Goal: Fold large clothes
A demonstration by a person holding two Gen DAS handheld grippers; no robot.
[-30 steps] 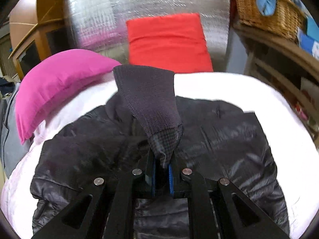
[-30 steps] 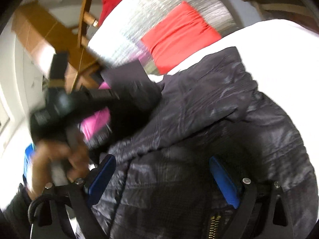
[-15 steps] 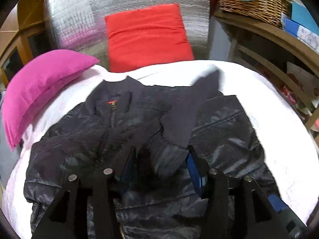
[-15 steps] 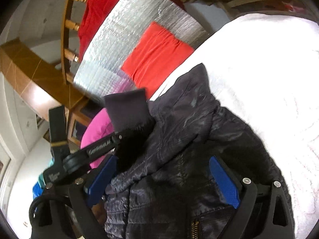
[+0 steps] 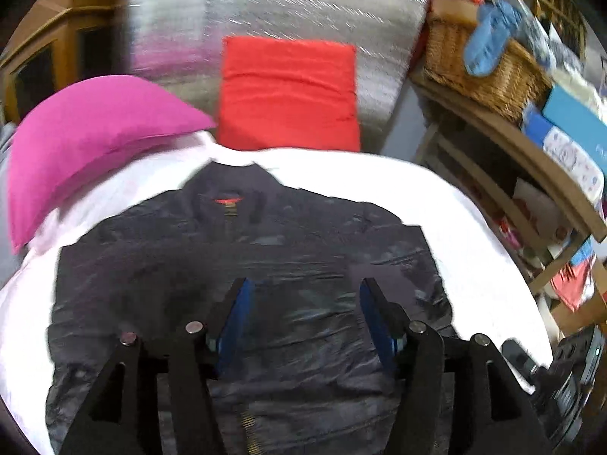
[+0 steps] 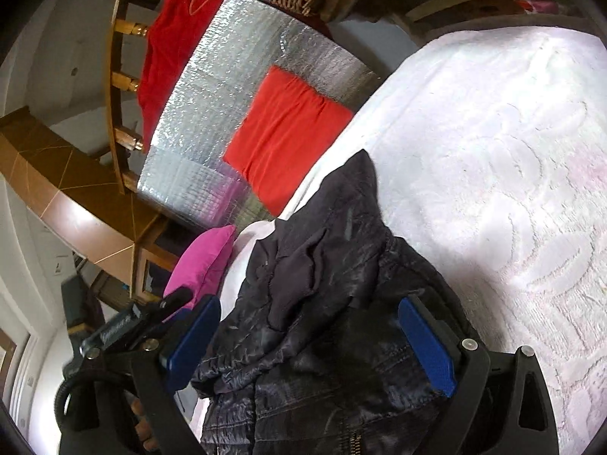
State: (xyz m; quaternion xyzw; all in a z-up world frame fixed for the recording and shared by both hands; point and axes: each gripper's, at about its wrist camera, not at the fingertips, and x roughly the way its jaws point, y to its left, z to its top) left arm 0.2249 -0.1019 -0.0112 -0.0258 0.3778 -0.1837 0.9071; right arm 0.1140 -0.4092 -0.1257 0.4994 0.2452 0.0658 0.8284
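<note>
On the white bedcover [image 5: 447, 204], lying flat and front up: a dark shiny jacket [image 5: 242, 265], collar toward the pillows, zip running down the middle, a sleeve folded in across the chest on the right side of the left wrist view. Hovering above its lower half: the left gripper [image 5: 303, 318], jaws opening, blue pads well apart, nothing pinched between them, only jacket fabric showing below. Coming in from the jacket's right edge: the right gripper [image 6: 311, 345], jaws spread wide, blue pads on either side of a bunched ridge of jacket [image 6: 326, 265] without pressing on it. Peeking in at the left of the right wrist view: the left gripper [image 6: 125, 326] again, with fingers [image 6: 142, 428] of a hand below it. Leaning behind the bed: a pink pillow [image 5: 95, 132] and a red pillow [image 5: 288, 94] against a silver quilted board [image 5: 265, 7]. Sitting on a wooden shelf [image 5: 512, 144] to the right: a wicker basket [image 5: 489, 72] holding a blue cloth [image 5: 489, 34].
</note>
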